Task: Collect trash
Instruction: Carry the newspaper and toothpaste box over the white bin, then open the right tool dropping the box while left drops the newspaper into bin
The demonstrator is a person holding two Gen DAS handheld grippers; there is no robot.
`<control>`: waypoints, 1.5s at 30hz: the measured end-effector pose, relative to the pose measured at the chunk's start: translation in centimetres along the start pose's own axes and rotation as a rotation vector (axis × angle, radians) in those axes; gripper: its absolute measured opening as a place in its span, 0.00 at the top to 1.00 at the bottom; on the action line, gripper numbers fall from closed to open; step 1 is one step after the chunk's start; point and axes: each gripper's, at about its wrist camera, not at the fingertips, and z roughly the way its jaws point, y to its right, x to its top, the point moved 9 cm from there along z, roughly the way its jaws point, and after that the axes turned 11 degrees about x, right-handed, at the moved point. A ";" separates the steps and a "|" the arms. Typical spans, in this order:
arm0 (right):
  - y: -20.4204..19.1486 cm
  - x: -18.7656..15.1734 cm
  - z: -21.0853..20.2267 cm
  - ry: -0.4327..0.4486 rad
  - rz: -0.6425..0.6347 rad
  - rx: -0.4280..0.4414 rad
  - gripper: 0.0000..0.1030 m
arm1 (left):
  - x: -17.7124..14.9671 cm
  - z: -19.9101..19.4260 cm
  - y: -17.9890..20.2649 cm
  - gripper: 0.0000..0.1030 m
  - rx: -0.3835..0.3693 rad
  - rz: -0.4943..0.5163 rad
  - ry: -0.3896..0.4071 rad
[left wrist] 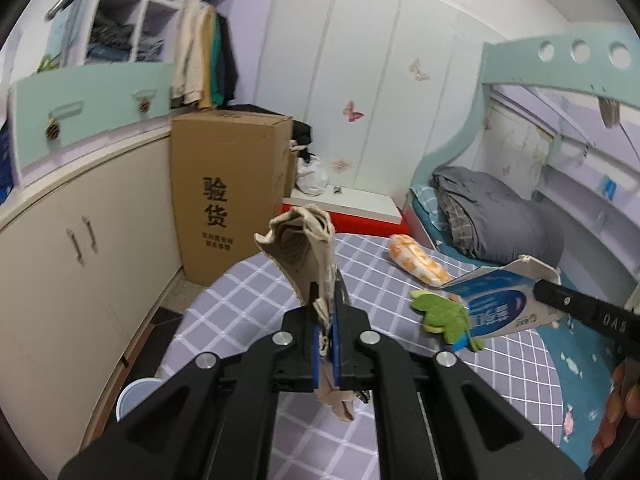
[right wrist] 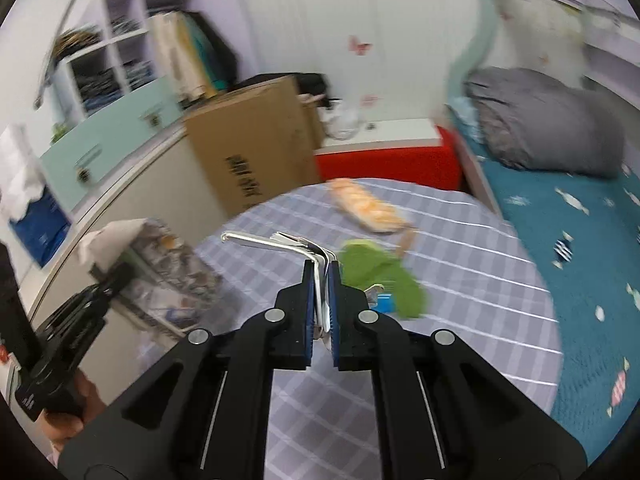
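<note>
A small bedroom with white wardrobe doors (left wrist: 360, 80) bearing butterfly stickers. In the middle stands a round table (left wrist: 360, 432) covered by a lilac checked cloth, the landmark for everything here.

Left of the table, a tall cardboard box (left wrist: 228, 192) printed with dark characters stands on the floor against cream cabinets (left wrist: 80, 260). Behind the table lies a red block topped by a white board (left wrist: 348, 206). To the table's right is a bed with a teal sheet (right wrist: 580, 240) and a grey bundled duvet (left wrist: 500, 220).

On the table's far side lies an orange-and-white patterned packet (left wrist: 420, 260); nearer its middle sits a green leaf-shaped item (left wrist: 444, 314) beside something small and blue.

The left wrist view shows the left claw (left wrist: 326, 344) pressed together on a crumpled brown paper wrapper (left wrist: 304, 256), held upright above the table's near-left part. It also shows the right claw from the side, above the table's right edge, pinching a flattened blue-and-white carton (left wrist: 500, 304) whose printed face is visible only here.

The right wrist view, blurred, shows the right claw (right wrist: 322, 300) clamped on that carton edge-on (right wrist: 280, 246), so only thin white layers appear. At its left edge, the left claw (right wrist: 108, 280) appears from the side with a printed wrapper (right wrist: 160, 264) in it, and part of a hand (right wrist: 76, 408) grips the handle.
</note>
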 end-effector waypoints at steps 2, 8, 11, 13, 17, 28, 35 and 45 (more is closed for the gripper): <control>-2.9 -0.1 1.3 -0.016 -0.030 0.035 0.94 | 0.3 0.0 -2.6 0.96 0.034 -0.020 0.007; -12.9 -1.2 6.8 -0.086 -0.117 0.159 0.94 | 0.0 0.5 -12.5 0.96 0.140 -0.096 0.001; -18.1 -2.2 9.8 -0.126 -0.162 0.218 0.94 | -0.6 0.7 -18.0 0.96 0.193 -0.151 -0.009; -21.5 -3.1 12.0 -0.161 -0.186 0.259 0.94 | -1.2 0.9 -21.2 0.96 0.227 -0.177 -0.017; -27.5 -5.5 16.3 -0.233 -0.232 0.324 0.94 | -3.0 1.8 -28.2 0.96 0.298 -0.226 -0.045; -36.5 -14.0 29.2 -0.451 -0.264 0.415 0.92 | -10.6 6.1 -40.7 0.96 0.412 -0.304 -0.184; -36.2 -17.9 34.7 -0.517 -0.300 0.338 0.44 | -14.2 9.8 -43.2 0.96 0.440 -0.303 -0.283; -32.0 -17.6 34.7 -0.499 -0.291 0.255 0.37 | -15.6 12.7 -41.4 0.96 0.424 -0.263 -0.350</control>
